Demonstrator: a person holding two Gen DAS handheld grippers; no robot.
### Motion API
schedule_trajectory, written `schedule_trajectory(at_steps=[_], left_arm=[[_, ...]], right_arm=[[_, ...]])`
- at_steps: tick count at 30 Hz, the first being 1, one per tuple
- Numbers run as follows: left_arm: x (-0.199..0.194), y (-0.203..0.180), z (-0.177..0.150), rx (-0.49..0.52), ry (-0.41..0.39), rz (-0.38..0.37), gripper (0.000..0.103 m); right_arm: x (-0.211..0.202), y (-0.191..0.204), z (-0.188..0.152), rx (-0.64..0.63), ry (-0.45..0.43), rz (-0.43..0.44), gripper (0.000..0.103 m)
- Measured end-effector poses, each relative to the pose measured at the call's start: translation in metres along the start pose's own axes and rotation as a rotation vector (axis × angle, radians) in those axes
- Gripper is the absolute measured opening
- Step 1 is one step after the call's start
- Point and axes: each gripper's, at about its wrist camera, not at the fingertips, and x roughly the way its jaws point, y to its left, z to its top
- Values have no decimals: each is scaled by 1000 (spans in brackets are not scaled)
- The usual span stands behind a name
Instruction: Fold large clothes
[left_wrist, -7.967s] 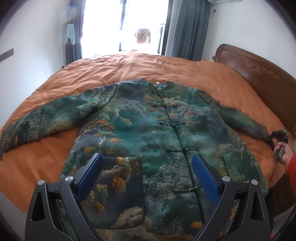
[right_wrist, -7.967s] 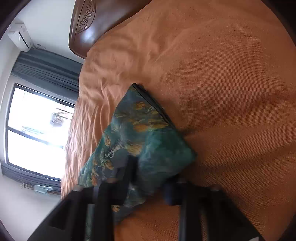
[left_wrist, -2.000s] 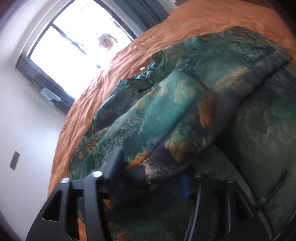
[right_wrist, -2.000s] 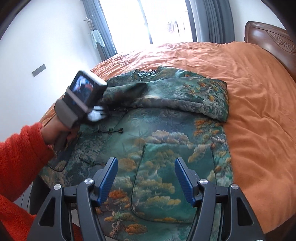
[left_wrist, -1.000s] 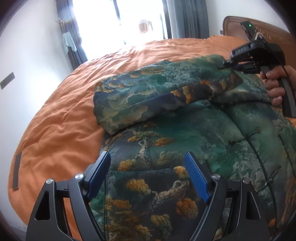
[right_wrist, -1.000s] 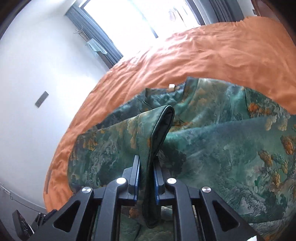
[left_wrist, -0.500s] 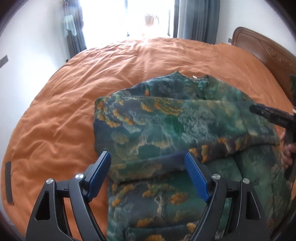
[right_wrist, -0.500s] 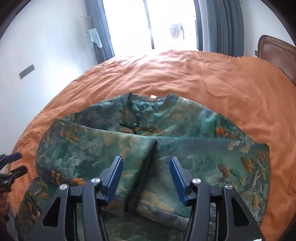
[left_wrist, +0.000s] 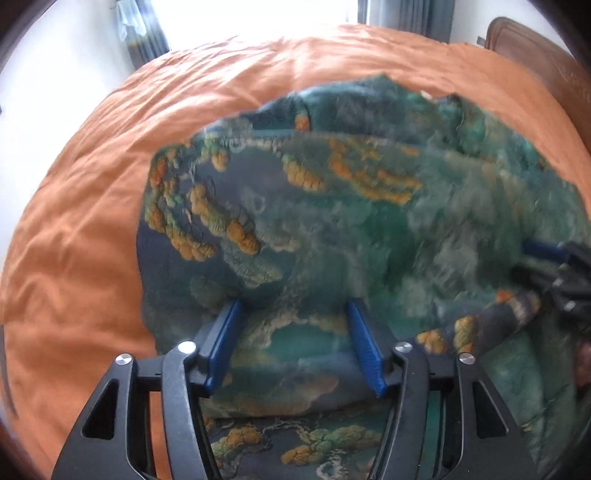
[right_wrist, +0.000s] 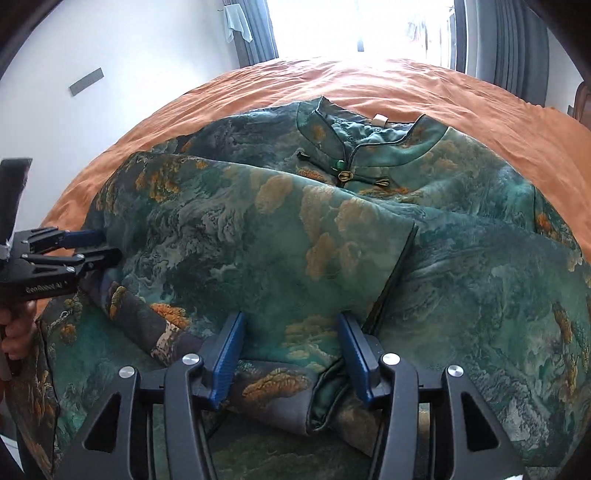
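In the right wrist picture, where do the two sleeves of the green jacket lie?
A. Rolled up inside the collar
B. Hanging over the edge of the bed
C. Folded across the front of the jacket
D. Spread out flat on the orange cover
C: both sleeves lie across the jacket front, below the collar.

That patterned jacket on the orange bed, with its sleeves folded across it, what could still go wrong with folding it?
The jacket is puffy. With the right gripper open and nothing pinning the sleeve cuff, the fold might spring back. The left gripper, whose opening has just been narrowing over a thick bulge, may bunch several layers. The two sleeves cross unevenly, so later folds could turn out lopsided.
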Motion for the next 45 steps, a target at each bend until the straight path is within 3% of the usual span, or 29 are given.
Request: schedule_trajectory(at_steps=[4,10,14,19,23,27,32,35,40,45], left_arm=[[-9,5,39,-47,-61,-28,76],[45,23,81,-165,-23,11,79],[75,31,77,-211,13,3,89],[63,23,69,-172,-22,31,90],[21,14,49,-112,-77,19,89],[-24,-2,7,6,-105,-3,90],[-65,-36,-50,123,-111,-29,90],[-88,-54,-86,126,-137,-61,90],[-98,-81,-131,134,-197,-42,95],[-75,-95,-150,169,-199,-17,98]], right_arm=[[1,5,-5,-10,-16,-10,53],[4,7,-6,-2,-16,-1,53],[4,6,-10,-3,-17,2,53],[9,4,-11,-5,-21,2,53],[-9,5,-13,-1,-52,3,53],[-48,12,-28,-4,-56,5,58],[-98,28,-75,-82,-18,-11,58],[-130,40,-112,-129,-17,-53,58],[-167,51,-168,-102,-77,-152,62],[-152,40,-200,5,-73,-149,63]])
